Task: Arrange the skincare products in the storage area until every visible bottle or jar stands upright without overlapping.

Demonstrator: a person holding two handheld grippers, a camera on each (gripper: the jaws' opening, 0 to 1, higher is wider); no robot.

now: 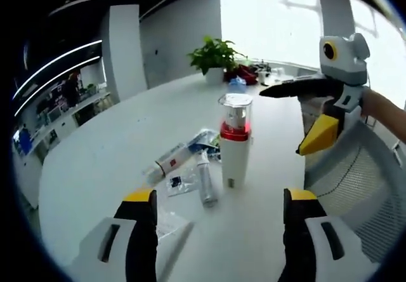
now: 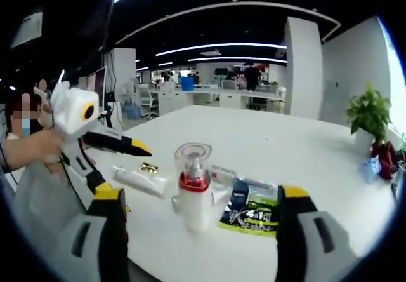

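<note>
One upright item: tall white pump bottle with a red collar and clear plastic cap (image 1: 235,143), standing on its base on the white round table (image 1: 95,161); already in the pose the task asks for, judged from how it stands.
Lying items: white squeeze tube with a red-marked label (image 1: 166,163), a slim silver-grey tube (image 1: 206,183) and a blue printed sachet (image 1: 204,140), all flat on the table just beside the bottle's foot; likely still to be stood up or spread apart.
Overlap: the tubes and sachet crowd together, touching or nearly so; cannot tell which rests on which.
Left gripper: black-and-yellow two-jaw tool (image 1: 219,196), jaws spread wide with nothing between them.
Bottle relative to left gripper: straight ahead, between the lines of the two jaws, near but not touching; the silver tube lies closer to the left jaw.
Right gripper: matching black-and-yellow tool (image 2: 203,193), jaws likewise apart and empty.
Bottle relative to right gripper: in the right gripper view the bottle (image 2: 193,187) stands centred ahead of the jaws, the white tube (image 2: 143,180) to its left, the sachet (image 2: 250,209) to its right.
Reason for stance: both tools face the cluster from opposite sides, seemingly poised to choose a lying piece.
Beyond: green potted plant (image 1: 214,58) at the table's far edge, well apart.
</note>
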